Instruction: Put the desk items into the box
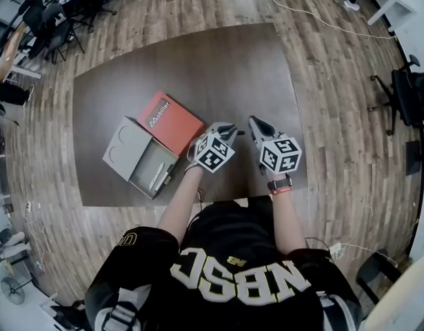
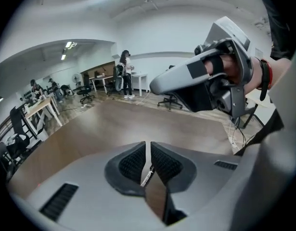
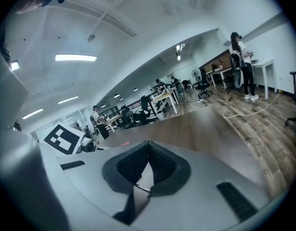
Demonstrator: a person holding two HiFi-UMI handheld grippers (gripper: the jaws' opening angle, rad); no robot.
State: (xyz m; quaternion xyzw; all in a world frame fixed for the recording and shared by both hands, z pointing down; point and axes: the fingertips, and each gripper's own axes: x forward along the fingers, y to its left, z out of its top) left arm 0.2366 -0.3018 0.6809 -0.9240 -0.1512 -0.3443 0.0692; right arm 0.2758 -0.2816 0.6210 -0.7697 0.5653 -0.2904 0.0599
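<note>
An open grey box (image 1: 129, 145) lies on the left of the brown table (image 1: 232, 67), and its red lid (image 1: 172, 121) leans on the box's far side. A few small pale items (image 1: 158, 176) rest in the right compartment. My left gripper (image 1: 227, 129) hovers just right of the lid, shut, with nothing between its pads (image 2: 134, 161). My right gripper (image 1: 255, 122) is close beside it, also shut and empty. In the left gripper view the right gripper (image 2: 163, 83) shows at the upper right. The right gripper view shows the shut jaws (image 3: 148, 147) and the left gripper's marker cube (image 3: 65, 138).
Wood floor surrounds the table. Office chairs (image 1: 405, 95) stand to the right and more chairs (image 1: 56, 19) at the far left. A cable (image 1: 315, 16) runs across the floor beyond the table. People stand at desks (image 2: 124, 73) in the distance.
</note>
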